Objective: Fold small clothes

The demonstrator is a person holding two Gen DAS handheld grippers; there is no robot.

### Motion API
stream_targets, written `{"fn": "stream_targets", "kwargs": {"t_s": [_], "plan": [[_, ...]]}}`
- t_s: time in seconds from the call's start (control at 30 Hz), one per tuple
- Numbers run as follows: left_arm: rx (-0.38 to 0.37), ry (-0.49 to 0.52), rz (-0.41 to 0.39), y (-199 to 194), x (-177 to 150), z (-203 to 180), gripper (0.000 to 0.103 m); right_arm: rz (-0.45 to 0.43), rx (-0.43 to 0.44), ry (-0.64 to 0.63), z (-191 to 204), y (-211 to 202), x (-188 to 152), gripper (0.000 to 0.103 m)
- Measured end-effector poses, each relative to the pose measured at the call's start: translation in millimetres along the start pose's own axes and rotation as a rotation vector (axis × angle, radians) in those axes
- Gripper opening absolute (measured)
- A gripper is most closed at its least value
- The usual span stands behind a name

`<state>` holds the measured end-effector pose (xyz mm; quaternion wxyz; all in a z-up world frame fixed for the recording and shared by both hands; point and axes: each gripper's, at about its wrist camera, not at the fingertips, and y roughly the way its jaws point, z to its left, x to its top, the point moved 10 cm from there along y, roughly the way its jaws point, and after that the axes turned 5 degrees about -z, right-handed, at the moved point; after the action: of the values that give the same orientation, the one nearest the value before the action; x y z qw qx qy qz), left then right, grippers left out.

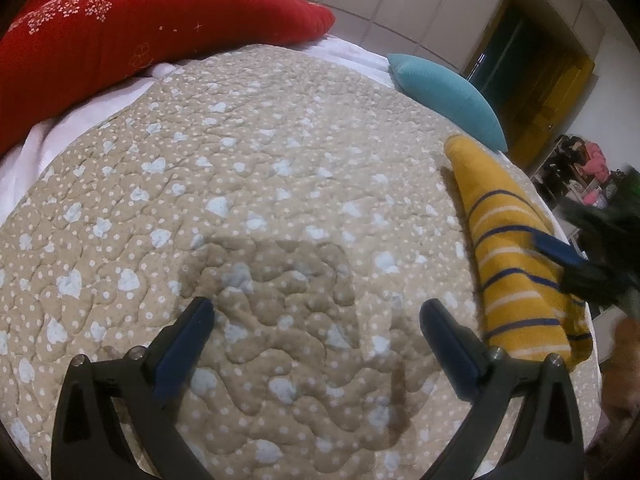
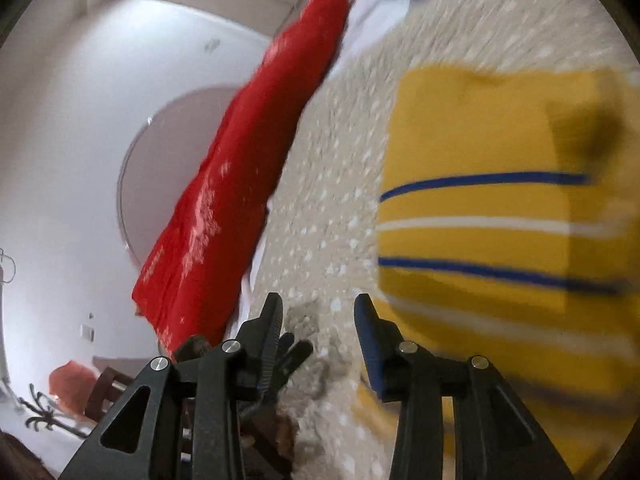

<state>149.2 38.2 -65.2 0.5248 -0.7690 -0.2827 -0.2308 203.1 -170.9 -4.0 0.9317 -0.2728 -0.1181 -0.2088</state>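
A folded yellow garment with blue and white stripes (image 1: 516, 276) lies on the beige quilt (image 1: 260, 184) at the right. My left gripper (image 1: 316, 324) is open and empty, hovering over bare quilt left of the garment. My right gripper (image 2: 318, 312) is open with nothing between its fingers; in the blurred right wrist view the garment (image 2: 500, 208) lies just right of its right finger. In the left wrist view the right gripper's blue finger (image 1: 556, 248) sits at the garment's right edge; whether it touches is unclear.
A red patterned pillow (image 1: 132, 36) lies at the back left on a white sheet (image 1: 48, 144). A teal cushion (image 1: 452, 96) sits at the back right. The bed's edge runs close behind the garment, with a doorway and clutter beyond.
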Motion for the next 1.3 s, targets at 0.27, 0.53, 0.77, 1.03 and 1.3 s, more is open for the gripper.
{"fn": "stream_targets", "kwargs": {"t_s": [0.27,0.53,0.77,1.03,1.3], "plan": [[0.021,0.02,0.008,2.9,0.0,0.6,0.102,-0.25,-0.108,0.198,-82.6,-28.6,87.9,0.021],[0.061,0.053,0.021,6.9,-1.8,-0.6,0.102,-0.46,-0.104,0.424,-187.4,-138.5,59.6,0.025],[0.08,0.068,0.027,7.0,-1.6,-0.5,0.103,-0.48,-0.217,0.284,-168.5,-211.2,-13.0,0.06],[0.163,0.114,0.033,-10.5,-10.9,-4.1,0.103,-0.413,-0.293,0.0,-113.8,-211.9,-81.8,0.06],[0.18,0.244,0.026,-24.9,-44.4,-45.5,0.103,-0.32,-0.301,-0.082,-97.7,-153.5,-84.8,0.013]]}}
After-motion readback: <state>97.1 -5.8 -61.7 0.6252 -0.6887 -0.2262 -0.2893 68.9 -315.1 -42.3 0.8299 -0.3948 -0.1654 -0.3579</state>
